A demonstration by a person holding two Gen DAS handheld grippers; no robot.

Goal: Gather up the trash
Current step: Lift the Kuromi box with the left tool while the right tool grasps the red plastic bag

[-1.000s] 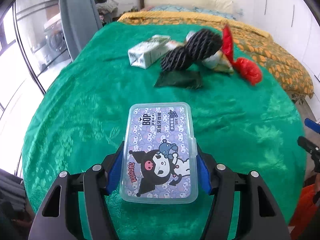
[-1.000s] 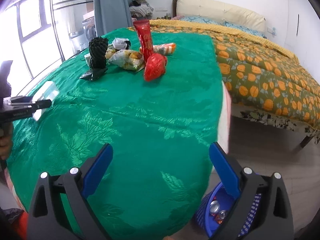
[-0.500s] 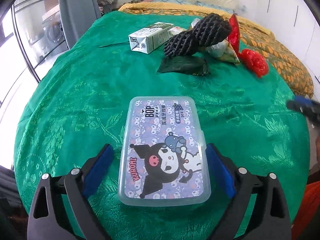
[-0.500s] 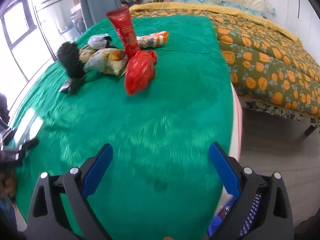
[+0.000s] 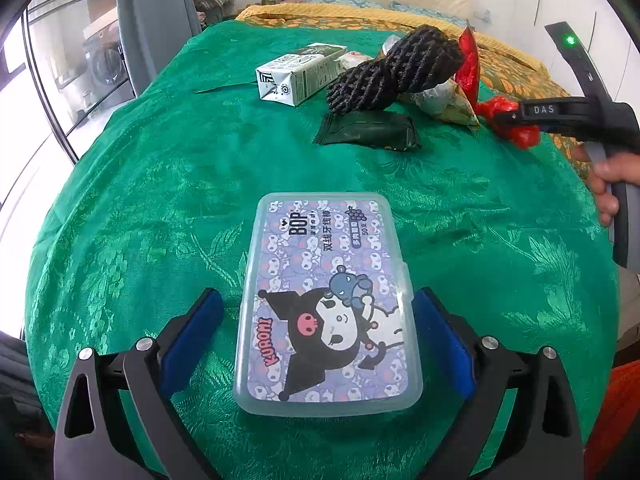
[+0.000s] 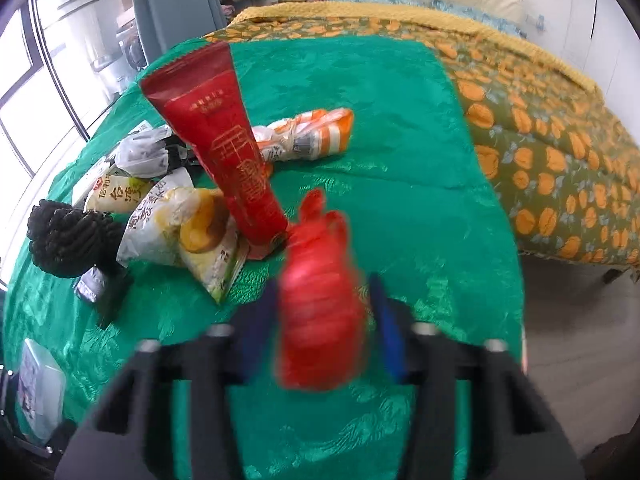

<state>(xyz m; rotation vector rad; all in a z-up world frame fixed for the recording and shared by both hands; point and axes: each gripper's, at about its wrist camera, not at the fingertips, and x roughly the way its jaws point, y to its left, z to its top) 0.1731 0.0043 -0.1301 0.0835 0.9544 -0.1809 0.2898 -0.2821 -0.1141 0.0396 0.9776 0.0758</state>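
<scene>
A clear plastic box (image 5: 326, 300) with a cartoon label lies flat on the green tablecloth (image 5: 160, 184). My left gripper (image 5: 316, 296) is open, one blue pad on each side of the box and clear of it. My right gripper (image 6: 324, 300) is blurred, its jaws closing around a knotted red plastic bag (image 6: 320, 312) that rests on the cloth. A thin gap still shows beside the right pad. Just beyond the bag stand a tall red wrapper (image 6: 224, 148), yellow snack bags (image 6: 180, 224) and a black foam net (image 6: 68, 240).
A milk carton (image 5: 300, 76) and a dark green wrapper (image 5: 368, 132) lie farther back, and an orange-striped pack (image 6: 312, 136) is behind the red wrapper. A bed with an orange-patterned cover (image 6: 560, 140) runs along the right, across a strip of floor (image 6: 580, 320). Windows line the left.
The left jaws spread apart and let go of the box, which now lies on the cloth. The right gripper travelled across the table to the red bag and its jaws narrowed around it.
</scene>
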